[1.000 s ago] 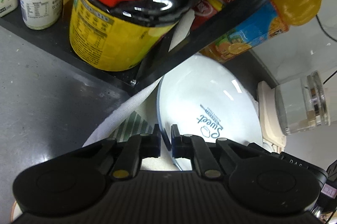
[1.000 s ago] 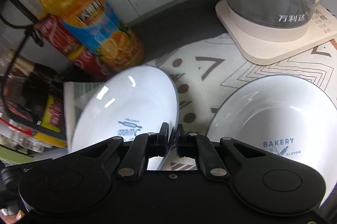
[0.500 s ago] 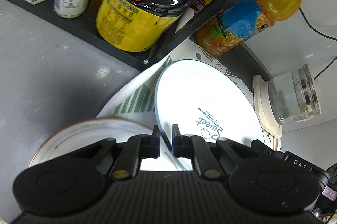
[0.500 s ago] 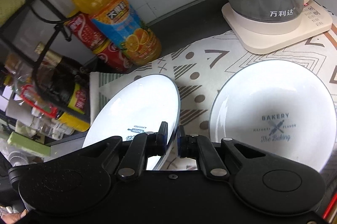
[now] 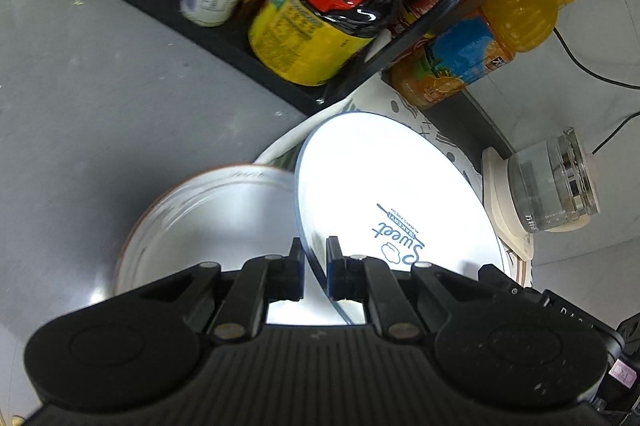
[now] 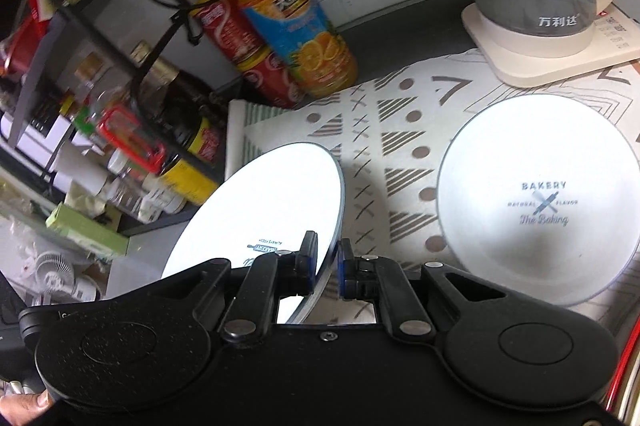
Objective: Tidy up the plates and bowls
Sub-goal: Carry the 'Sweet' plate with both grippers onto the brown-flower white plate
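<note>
Both wrist views look down close along their fingers, sharing the plate [image 5: 384, 185] [image 6: 264, 201] from opposite rims.

Held plate [image 5: 384, 185] reads "Sweet"; bowl [image 6: 540, 201] reads "BAKERY".

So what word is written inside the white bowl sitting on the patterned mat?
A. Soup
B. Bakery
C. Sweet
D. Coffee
B. The white bowl resting on the patterned mat has "BAKERY" printed in blue inside it; the "Sweet" print is on the plate pinched between both grippers' jaws.
</note>
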The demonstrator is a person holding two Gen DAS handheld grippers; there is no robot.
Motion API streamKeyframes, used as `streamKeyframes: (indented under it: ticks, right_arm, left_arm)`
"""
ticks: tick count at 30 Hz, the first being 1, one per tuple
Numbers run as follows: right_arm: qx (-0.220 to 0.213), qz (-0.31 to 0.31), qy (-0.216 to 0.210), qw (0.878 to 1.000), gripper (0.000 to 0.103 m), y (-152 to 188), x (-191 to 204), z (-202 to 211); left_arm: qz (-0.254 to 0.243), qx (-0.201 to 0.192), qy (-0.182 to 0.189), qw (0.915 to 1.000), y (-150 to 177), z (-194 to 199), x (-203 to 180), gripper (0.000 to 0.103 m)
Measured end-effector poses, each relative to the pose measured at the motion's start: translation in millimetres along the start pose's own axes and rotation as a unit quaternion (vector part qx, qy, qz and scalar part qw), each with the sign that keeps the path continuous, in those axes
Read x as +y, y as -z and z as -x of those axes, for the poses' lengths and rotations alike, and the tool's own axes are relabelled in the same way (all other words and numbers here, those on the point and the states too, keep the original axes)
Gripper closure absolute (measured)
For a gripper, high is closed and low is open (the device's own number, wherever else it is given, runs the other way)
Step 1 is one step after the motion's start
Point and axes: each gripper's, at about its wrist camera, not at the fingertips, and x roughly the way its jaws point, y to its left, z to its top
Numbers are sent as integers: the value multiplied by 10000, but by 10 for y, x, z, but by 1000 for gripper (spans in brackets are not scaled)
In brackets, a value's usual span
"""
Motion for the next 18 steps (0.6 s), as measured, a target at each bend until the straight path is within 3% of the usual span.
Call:
streamKeyframes:
  ticks: [18]
  right_arm:
    - [331,585,-248,9974,93,335,265,47]
  left_arm:
    - [497,-215,-259,9982,449,426,428,95]
